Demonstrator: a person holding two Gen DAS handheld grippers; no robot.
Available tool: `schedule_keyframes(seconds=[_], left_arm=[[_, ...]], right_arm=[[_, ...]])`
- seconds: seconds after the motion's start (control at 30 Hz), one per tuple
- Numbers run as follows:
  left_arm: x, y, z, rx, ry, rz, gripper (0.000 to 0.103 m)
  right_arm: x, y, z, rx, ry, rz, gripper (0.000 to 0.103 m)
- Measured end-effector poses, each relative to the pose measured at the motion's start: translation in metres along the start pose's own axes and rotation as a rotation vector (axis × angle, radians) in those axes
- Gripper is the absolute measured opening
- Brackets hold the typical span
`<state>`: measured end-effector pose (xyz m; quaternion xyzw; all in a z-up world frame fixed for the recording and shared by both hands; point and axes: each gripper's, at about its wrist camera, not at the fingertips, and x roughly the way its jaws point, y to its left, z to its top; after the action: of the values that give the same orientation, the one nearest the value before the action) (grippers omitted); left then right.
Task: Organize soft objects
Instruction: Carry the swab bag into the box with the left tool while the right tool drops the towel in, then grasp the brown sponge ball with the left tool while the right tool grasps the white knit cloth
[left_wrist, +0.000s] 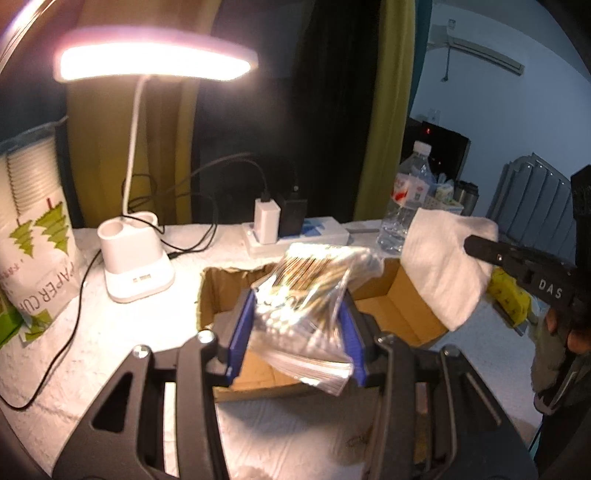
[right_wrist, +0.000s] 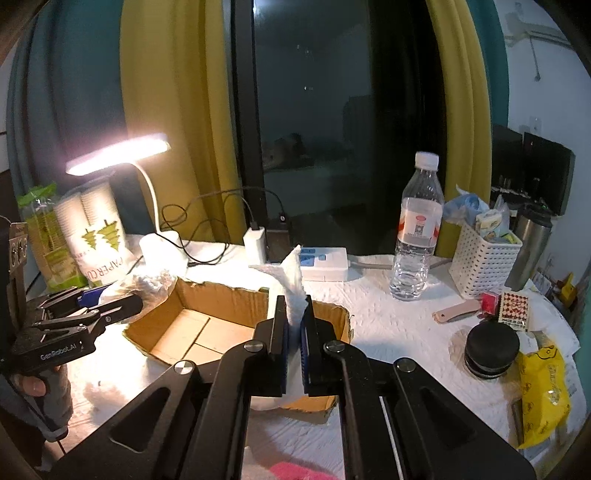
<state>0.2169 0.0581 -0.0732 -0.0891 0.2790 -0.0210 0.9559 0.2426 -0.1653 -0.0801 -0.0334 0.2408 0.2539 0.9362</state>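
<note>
The bag of cotton swabs (left_wrist: 308, 295) is motion-blurred in the left wrist view, its contents smeared. The left gripper (left_wrist: 295, 325) hides the near wall of the cardboard box (left_wrist: 399, 306). A pink object (right_wrist: 295, 472) is cut off by the right wrist view's bottom edge, its identity unclear. The paper cup sleeve (left_wrist: 33, 236) runs off the left edge.

From the left wrist we look close along our fingers over the cardboard box (left_wrist: 391, 295) toward the lamp (left_wrist: 155, 59). From the right wrist we face the window; both views share the box.
</note>
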Motion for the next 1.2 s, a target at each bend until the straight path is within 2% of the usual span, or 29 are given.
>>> schedule_keyframes(seconds=[0.4, 0.57, 0.6, 0.63, 0.67, 0.73, 0.77, 0.87, 1.2], left_arm=[[0.044, -0.002, -0.008, -0.014, 0.111, -0.011, 0.047], [0.044, -0.007, -0.009, 0.001, 0.114, -0.023, 0.055], [0.042, -0.008, -0.008, 0.003, 0.11, -0.024, 0.058], [0.04, -0.008, -0.008, 0.003, 0.106, -0.025, 0.066], [0.037, -0.008, -0.007, 0.002, 0.095, -0.027, 0.071], [0.033, -0.008, -0.005, 0.0, 0.084, -0.03, 0.072], [0.03, -0.008, -0.005, -0.001, 0.079, -0.031, 0.072], [0.022, -0.008, -0.004, -0.004, 0.064, -0.023, 0.073], [-0.012, -0.015, -0.009, -0.001, 0.025, -0.042, 0.074]], right_arm=[[0.048, -0.006, -0.017, 0.015, 0.112, 0.021, 0.006], [0.057, -0.004, -0.021, 0.014, 0.15, 0.021, 0.007], [0.056, -0.004, -0.021, 0.015, 0.151, 0.018, 0.008], [0.056, -0.004, -0.021, 0.015, 0.154, 0.017, 0.013], [0.055, -0.004, -0.021, 0.016, 0.155, 0.015, 0.024], [0.052, -0.003, -0.02, 0.02, 0.153, 0.01, 0.036], [0.05, -0.002, -0.019, 0.019, 0.153, 0.007, 0.039], [0.044, -0.001, -0.018, 0.019, 0.15, -0.007, 0.044], [0.008, 0.011, -0.02, 0.009, 0.115, -0.012, 0.044]])
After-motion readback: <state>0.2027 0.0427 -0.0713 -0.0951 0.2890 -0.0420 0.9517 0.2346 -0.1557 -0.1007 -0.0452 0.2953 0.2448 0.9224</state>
